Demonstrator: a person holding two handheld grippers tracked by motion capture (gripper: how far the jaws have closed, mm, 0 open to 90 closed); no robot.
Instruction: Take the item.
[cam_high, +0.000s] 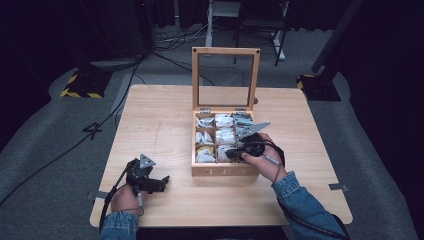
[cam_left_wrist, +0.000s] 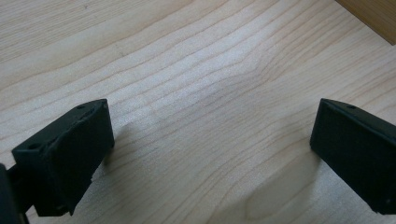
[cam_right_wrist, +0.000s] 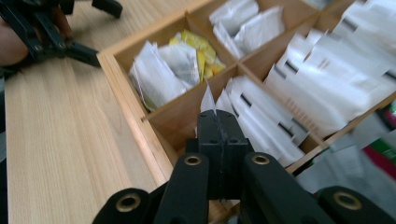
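While the left gripper (cam_high: 159, 181) rests low over bare wood at about 7 o'clock on the tabletop (cam_high: 150, 120), its fingers (cam_left_wrist: 65, 156) stand wide apart with nothing between them, as the left gripper view shows. A wooden tea box (cam_high: 225, 170) sits at the centre of the tabletop, its glass-paned lid (cam_high: 225, 80) standing upright at the box's 12 o'clock edge. Inside, dividers split it into compartments packed with white tea bags (cam_high: 224, 136); one compartment at the box's 7 o'clock corner also holds yellow packets (cam_right_wrist: 205, 49). Over the front middle compartment, the right gripper (cam_right_wrist: 215, 116) points down into the box, its fingers pressed together on the corner of a white sachet (cam_right_wrist: 207, 100). That sachet stands among others in the same compartment. Denim sleeves (cam_high: 300, 200) cover both forearms.
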